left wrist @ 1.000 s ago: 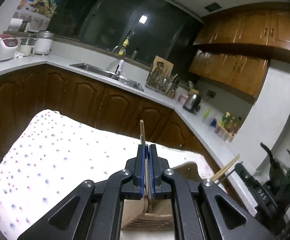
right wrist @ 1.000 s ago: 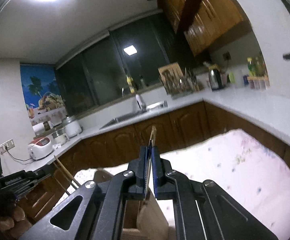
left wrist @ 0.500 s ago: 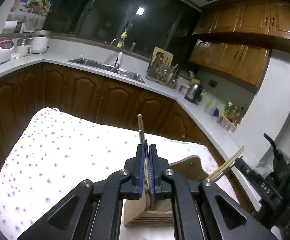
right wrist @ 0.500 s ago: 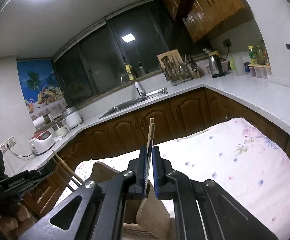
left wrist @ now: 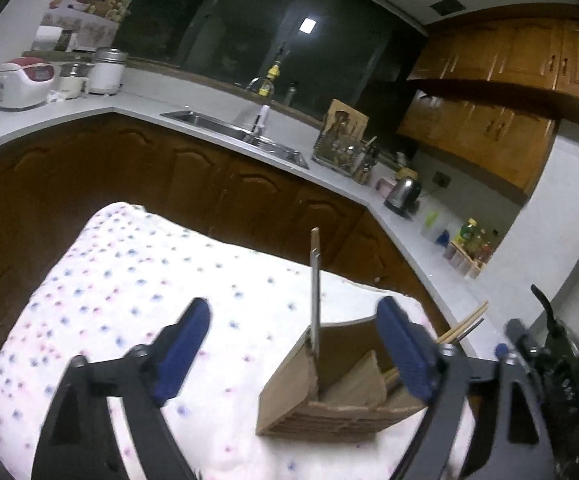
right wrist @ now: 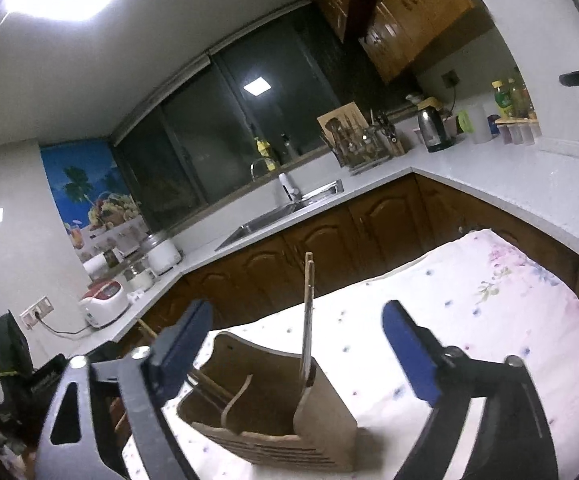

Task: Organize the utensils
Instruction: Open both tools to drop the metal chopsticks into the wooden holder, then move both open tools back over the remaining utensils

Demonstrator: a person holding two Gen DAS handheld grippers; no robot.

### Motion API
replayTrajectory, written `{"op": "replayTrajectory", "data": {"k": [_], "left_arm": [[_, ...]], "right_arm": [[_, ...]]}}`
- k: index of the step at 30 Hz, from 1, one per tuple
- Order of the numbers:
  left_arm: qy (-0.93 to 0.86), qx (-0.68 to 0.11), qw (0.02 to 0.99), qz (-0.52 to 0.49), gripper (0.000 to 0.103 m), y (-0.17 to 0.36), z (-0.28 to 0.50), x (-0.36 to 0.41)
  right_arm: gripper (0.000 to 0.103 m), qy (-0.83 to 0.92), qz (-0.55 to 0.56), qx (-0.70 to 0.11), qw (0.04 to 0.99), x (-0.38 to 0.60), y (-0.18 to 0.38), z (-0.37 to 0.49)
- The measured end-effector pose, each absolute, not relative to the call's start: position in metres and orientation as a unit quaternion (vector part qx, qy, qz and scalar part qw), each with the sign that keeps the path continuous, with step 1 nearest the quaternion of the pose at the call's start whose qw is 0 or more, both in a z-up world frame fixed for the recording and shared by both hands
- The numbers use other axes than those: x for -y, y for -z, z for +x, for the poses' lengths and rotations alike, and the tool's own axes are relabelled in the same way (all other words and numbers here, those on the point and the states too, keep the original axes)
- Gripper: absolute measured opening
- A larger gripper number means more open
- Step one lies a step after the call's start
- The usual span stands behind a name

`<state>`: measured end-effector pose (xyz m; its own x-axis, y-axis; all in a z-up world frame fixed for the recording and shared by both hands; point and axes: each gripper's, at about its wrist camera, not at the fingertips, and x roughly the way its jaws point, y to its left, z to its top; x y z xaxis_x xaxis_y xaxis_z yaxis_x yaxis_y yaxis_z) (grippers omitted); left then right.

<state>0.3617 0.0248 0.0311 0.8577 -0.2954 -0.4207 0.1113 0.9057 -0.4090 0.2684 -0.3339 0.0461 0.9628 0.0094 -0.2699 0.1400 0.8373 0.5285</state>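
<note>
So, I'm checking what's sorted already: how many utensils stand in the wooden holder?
3: one tall utensil upright against a side wall of the wooden holder, and two chopsticks leaning out at the opposite side. Shorter ones may be hidden inside.

Home kitchen: sink point(left wrist: 241, 134), wooden cabinets point(left wrist: 489, 80), kettle point(left wrist: 403, 194).

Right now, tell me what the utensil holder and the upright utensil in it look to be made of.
Utensil holder: likely unfinished wood, matte tan with layered edge lines.
Upright utensil: light wooden handle end above a grey stem that looks like metal; blur leaves this uncertain.
</note>
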Motion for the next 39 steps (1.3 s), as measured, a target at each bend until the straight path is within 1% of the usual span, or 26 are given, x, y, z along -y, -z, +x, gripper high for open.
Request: {"op": "replayTrajectory", "data": {"k": [1,3,8,14,21,27,39], "left_arm": [[0.104,-0.243,0.946,-0.187,0.088,-0.031,0.357,-0.027],[0.097,-0.245,0.947,-0.185,0.098,-0.031,0.346,-0.028],[0.083,-0.255,0.947,-0.178,0.100,-0.028,0.310,-0.033],[0.072,-0.279,0.944,-0.159,0.100,-0.029,0.267,-0.035],[0.071,-0.299,0.943,-0.127,0.100,-0.041,0.218,-0.031],[0.068,-0.317,0.938,-0.123,0.101,-0.042,0.181,-0.032],[0.070,-0.349,0.928,-0.109,0.101,-0.036,0.147,-0.025]], "right_arm": [[0.098,0.031,0.287,-0.131,0.949,0.334,-0.047,0.265],[0.099,0.028,0.289,-0.128,0.948,0.333,-0.050,0.257],[0.100,0.015,0.284,-0.140,0.948,0.325,-0.054,0.237],[0.100,0.009,0.283,-0.151,0.947,0.314,-0.058,0.198],[0.100,0.010,0.281,-0.169,0.945,0.305,-0.056,0.153],[0.100,0.032,0.290,-0.188,0.938,0.307,-0.041,0.114],[0.100,0.084,0.269,-0.234,0.930,0.296,-0.007,0.072]]}}
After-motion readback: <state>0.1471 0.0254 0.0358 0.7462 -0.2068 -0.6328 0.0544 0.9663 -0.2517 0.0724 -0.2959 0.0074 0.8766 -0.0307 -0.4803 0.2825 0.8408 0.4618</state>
